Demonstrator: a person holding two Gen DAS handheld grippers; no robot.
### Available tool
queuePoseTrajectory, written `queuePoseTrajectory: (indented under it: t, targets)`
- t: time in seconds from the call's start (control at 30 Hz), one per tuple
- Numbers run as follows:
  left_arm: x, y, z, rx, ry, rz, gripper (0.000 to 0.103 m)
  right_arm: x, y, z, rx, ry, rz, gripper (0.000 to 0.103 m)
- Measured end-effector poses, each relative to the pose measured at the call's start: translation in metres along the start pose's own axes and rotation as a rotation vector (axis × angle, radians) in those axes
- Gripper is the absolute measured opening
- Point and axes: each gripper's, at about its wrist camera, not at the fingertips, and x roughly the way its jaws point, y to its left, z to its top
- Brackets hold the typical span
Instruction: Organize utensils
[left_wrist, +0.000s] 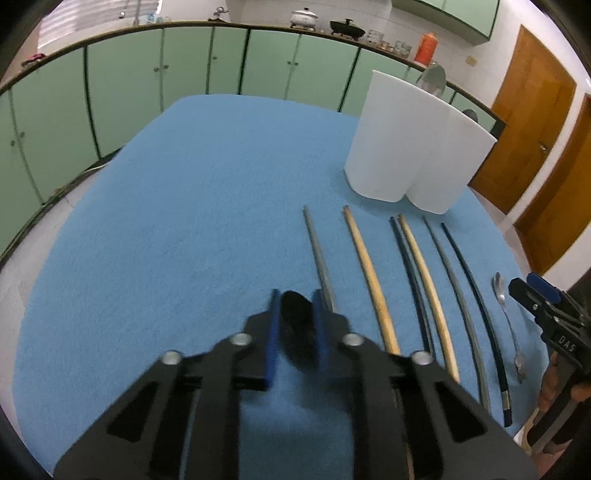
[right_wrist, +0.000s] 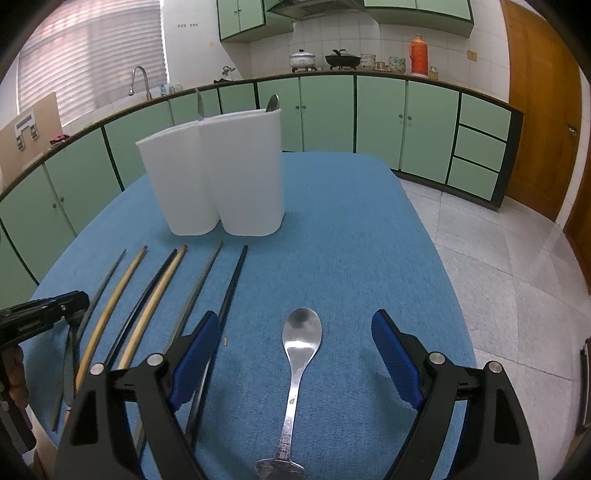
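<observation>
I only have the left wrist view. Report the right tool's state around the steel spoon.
Observer: The right tool is wide open, straddling the steel spoon without touching it.
Operator: Now the white holder contents.
Observer: Besides the spoon bowl, a thin metal utensil sticks up near the divider.
Operator: Check my left tool.
Observer: It shows at the right wrist view's left edge, with what looks like a dark utensil hanging beneath it.

bg: green cabinets (right_wrist: 325, 110) w/ dark counter; white tile wall (right_wrist: 369, 40); blinds window (right_wrist: 88, 55) left, daylit; wood door (right_wrist: 539, 110) right; pale tile floor (right_wrist: 498, 258); blue-covered table (right_wrist: 351, 221)
</observation>
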Motion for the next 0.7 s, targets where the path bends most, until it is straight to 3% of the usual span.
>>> queuePoseTrajectory:
  t: [0.4, 0.6, 0.63, 0.7]
  targets:
    - [-0.006, -0.010, 0.009, 0.101, -0.044, -0.102, 0.007, 0.000, -0.005, 0.003, 0.010, -0.008, -0.003, 0.083]
    - [-0.017, -0.010, 0.010, 0.126, -0.077, -0.113, 0.007, 0.001, -0.007, 0.003, 0.013, 0.002, 0.004, 0.082]
    - [-0.019, -0.009, 0.011, 0.129, -0.082, -0.115, 0.007, 0.002, -0.006, 0.003, 0.008, 0.009, 0.007, 0.081]
    - [-0.023, -0.010, 0.012, 0.135, -0.097, -0.115, 0.007, 0.003, -0.007, 0.003, 0.005, 0.027, 0.016, 0.068]
